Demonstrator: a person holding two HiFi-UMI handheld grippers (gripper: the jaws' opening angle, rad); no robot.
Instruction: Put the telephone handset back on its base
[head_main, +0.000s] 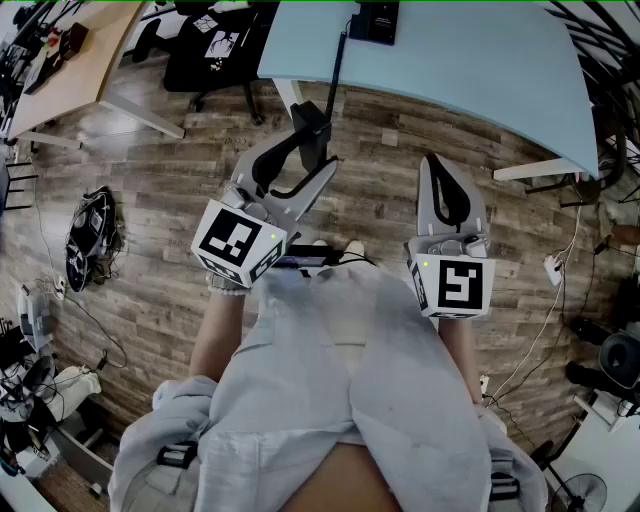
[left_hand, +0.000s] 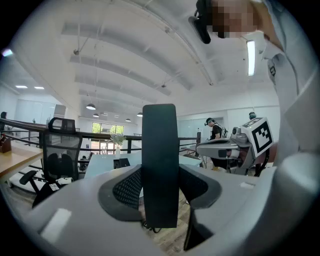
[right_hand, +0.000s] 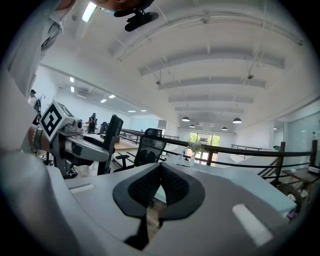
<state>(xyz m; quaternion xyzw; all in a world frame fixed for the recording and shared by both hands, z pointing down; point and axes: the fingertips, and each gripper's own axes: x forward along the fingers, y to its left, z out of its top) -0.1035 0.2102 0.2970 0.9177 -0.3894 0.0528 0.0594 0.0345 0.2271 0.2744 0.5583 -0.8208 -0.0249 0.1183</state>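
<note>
A black telephone handset (head_main: 312, 128) hangs in the air over the wood floor, clamped upright between the jaws of my left gripper (head_main: 316, 152). In the left gripper view the handset (left_hand: 160, 170) fills the gap between the dark pads. Its cord (head_main: 338, 70) runs up to a black telephone base (head_main: 377, 20) on the light blue table (head_main: 480, 90). My right gripper (head_main: 441, 168) is held beside it, to the right, shut with nothing between its pads. In the right gripper view that gripper's (right_hand: 160, 167) pads meet at the tip.
A black office chair (head_main: 215, 50) stands at the table's left end, beside a wooden desk (head_main: 70, 70). A black bag (head_main: 88, 238) and cables lie on the floor at left, and more cables and gear (head_main: 610, 350) at right. White table legs (head_main: 540, 168) reach the floor.
</note>
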